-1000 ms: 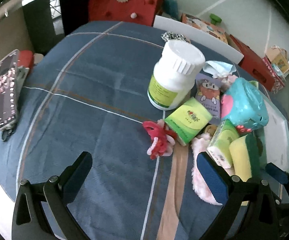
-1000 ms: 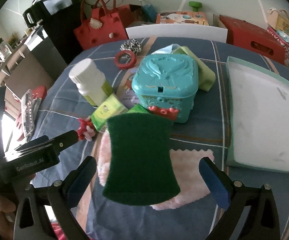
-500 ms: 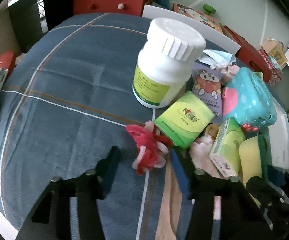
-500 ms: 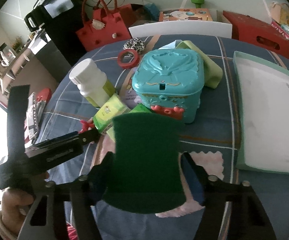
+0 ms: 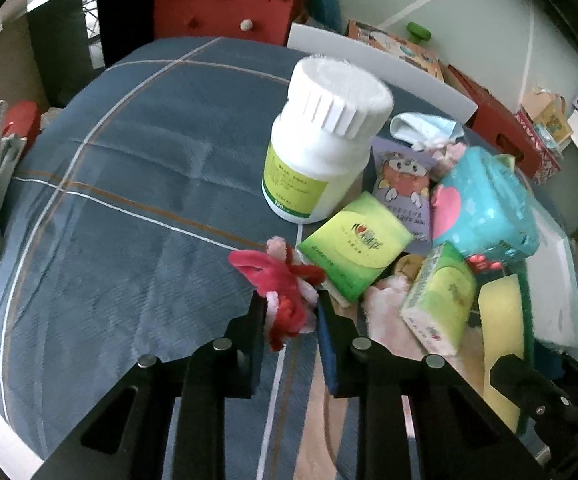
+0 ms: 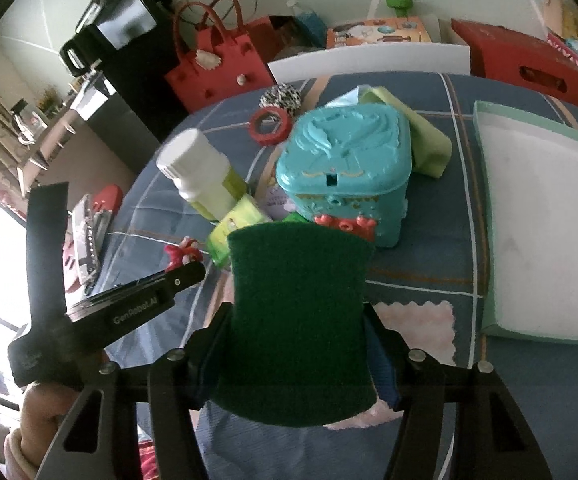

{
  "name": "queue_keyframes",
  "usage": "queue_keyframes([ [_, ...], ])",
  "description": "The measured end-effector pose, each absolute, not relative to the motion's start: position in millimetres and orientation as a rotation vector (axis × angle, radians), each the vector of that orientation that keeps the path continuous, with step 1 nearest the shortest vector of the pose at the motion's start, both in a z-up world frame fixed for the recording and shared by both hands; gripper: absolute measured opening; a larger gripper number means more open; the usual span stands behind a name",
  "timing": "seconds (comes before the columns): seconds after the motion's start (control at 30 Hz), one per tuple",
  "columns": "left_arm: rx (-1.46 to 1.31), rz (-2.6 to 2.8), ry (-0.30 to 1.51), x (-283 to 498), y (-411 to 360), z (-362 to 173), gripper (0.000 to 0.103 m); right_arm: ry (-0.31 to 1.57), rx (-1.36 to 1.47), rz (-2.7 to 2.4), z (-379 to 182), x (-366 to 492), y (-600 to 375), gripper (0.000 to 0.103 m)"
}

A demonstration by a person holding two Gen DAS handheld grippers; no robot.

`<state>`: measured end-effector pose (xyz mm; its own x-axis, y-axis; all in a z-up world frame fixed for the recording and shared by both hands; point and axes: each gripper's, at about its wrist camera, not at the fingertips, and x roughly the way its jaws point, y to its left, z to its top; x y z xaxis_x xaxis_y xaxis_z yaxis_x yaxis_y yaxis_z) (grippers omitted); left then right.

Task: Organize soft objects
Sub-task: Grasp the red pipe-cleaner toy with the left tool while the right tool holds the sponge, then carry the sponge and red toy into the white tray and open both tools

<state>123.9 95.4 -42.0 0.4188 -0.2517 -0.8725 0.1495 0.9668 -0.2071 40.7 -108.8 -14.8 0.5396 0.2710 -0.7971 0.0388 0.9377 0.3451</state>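
Note:
A red and pink fuzzy toy [image 5: 281, 280] lies on the blue checked cloth [image 5: 137, 200], just left of a green tissue pack [image 5: 357, 240]. My left gripper [image 5: 289, 308] has its jaws closing around the toy, and the pads touch its sides. The toy [image 6: 183, 252] and the left gripper [image 6: 177, 280] also show in the right wrist view. A sponge [image 6: 297, 300], dark green on top and yellow [image 5: 501, 320] beneath, sits between the fingers of my right gripper [image 6: 295, 320], which is shut on it over a pink fluffy cloth [image 6: 413, 320].
A white pill bottle [image 5: 325, 140], a teal lidded box [image 6: 345, 176], a second tissue pack [image 5: 441, 304] and a cartoon sachet [image 5: 401, 180] crowd the middle. A white tray with a green rim [image 6: 485, 216] lies to the right. A red tape ring [image 6: 269, 124] sits behind the box.
Both pairs of jaws went from wide open to narrow. The left gripper moved forward and closed around the fuzzy toy. The right one closed on the green sponge.

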Motion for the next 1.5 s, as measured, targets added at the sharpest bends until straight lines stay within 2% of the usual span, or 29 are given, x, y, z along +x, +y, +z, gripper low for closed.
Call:
queue_keyframes([
  [0.3, -0.07, -0.279, 1.004, 103, 80, 25, 0.025, 0.885, 0.342, 0.094, 37, 30, -130, 0.064],
  [0.6, -0.03, -0.408, 0.926, 105, 11, 81, 0.025, 0.778, 0.357, -0.101, 84, 32, -192, 0.064],
  [0.93, -0.007, -0.538, 0.929, 108, -84, 80, 0.025, 0.756, 0.394, -0.299, 86, 34, -275, 0.065],
  [1.2, 0.051, -0.615, 0.929, 107, -151, 71, 0.025, 0.794, 0.482, -0.497, 61, 21, -357, 0.065],
  [1.5, 0.172, -0.672, 0.94, 99, -209, 38, 0.026, 0.818, 0.534, -0.637, 37, 2, -403, 0.065],
])
